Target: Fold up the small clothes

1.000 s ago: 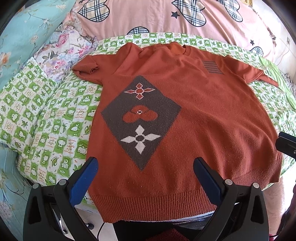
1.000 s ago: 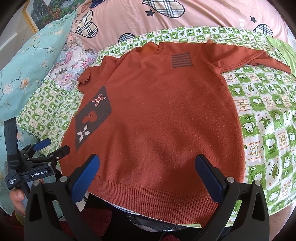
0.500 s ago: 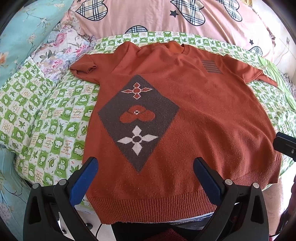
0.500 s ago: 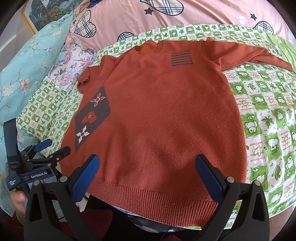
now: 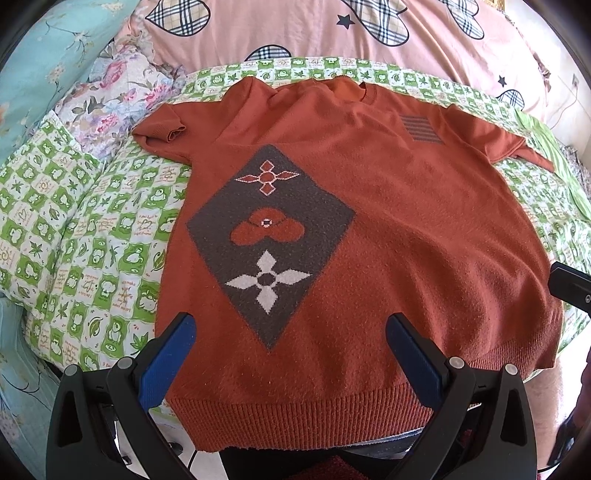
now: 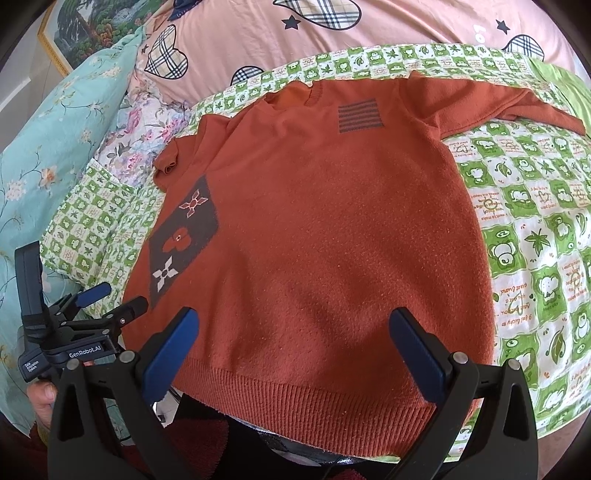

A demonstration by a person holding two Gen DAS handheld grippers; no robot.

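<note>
A rust-orange sweater point(image 5: 406, 229) of fuzzy, matt knit, ribbed along its hem, lies on a smooth printed green-and-white cotton quilt point(image 5: 103, 236), with a pink duvet point(image 5: 295, 29) of soft, faintly creased cloth behind. The left gripper point(image 5: 291, 343) and right gripper point(image 6: 295, 339) are matt black plastic with slightly glossy blue pads point(image 5: 168, 354) and small bright metal rivets. A satiny turquoise floral pillow point(image 6: 48, 155) sits beside a gilt picture frame point(image 6: 51, 48).

Both hand-held grippers point(image 5: 288, 343) point(image 6: 295, 339) wide apart, empty
</note>
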